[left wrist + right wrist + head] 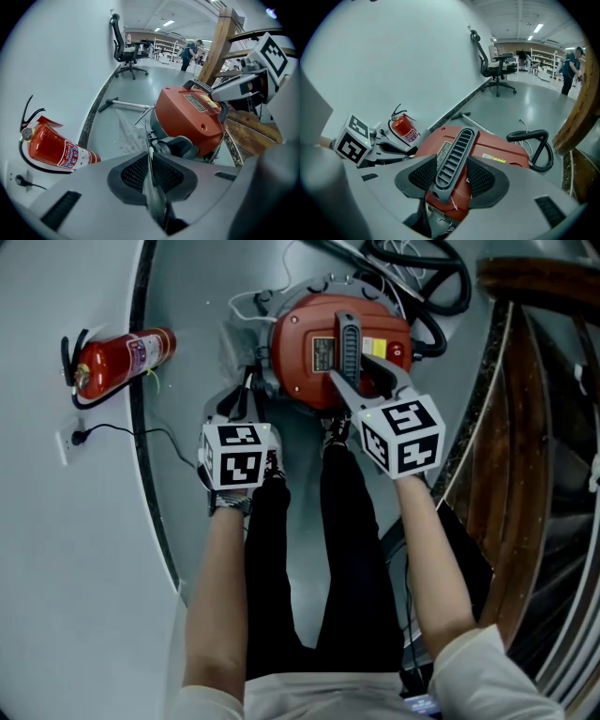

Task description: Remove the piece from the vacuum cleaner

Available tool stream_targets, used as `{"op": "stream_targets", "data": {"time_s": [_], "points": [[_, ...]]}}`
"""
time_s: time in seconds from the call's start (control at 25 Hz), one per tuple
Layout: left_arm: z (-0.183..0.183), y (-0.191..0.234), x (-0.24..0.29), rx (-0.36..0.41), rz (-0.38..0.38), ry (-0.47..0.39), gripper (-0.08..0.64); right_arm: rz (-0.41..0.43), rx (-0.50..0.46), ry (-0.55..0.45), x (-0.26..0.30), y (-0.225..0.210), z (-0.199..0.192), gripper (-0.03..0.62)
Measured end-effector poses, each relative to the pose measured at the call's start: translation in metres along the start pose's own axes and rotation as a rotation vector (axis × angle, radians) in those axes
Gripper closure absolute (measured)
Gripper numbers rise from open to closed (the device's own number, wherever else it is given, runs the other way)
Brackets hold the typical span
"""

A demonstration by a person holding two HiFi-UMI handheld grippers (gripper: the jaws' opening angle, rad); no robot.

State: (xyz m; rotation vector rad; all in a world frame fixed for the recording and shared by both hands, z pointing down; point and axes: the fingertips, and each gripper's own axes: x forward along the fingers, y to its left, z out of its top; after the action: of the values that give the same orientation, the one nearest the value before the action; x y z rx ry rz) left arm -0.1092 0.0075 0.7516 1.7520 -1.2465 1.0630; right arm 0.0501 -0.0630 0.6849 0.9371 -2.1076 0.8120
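Your right gripper points steeply down onto the round red vacuum cleaner. Its jaws are set wide and clamped on either side of the grey ribbed plastic handle on the lid; the right gripper view shows both pads hugging the handle's flanks. Your right forearm is bare and runs up from the lower right, with the marker cube just off the near edge of the lid.

Your left gripper also aims steeply down, at the vacuum's left side beside the body. Its jaws are almost together and pinch a thin grey strip that stands upright between the pads. What the strip belongs to can't be told. Your left forearm is straight and roughly parallel to the right one.

The vacuum sits on the grey floor just ahead of your feet, with its black corrugated hose coiled behind it. A red fire extinguisher lies on its side well to the left by the wall. A brown wooden railing is on the right.
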Motion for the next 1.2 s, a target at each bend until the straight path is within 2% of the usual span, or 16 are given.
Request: {"op": "stream_targets", "data": {"time_s": [0.44, 1.2], "points": [[0.001, 0.009, -0.005, 0.078, -0.013, 0.001, 0.526, 0.021, -0.029, 0.015, 0.002, 0.001, 0.001, 0.388], [-0.002, 0.020, -0.008, 0.028, -0.033, -0.027, 0.525, 0.018, -0.050, 0.026, 0.001, 0.001, 0.003, 0.383]]}}
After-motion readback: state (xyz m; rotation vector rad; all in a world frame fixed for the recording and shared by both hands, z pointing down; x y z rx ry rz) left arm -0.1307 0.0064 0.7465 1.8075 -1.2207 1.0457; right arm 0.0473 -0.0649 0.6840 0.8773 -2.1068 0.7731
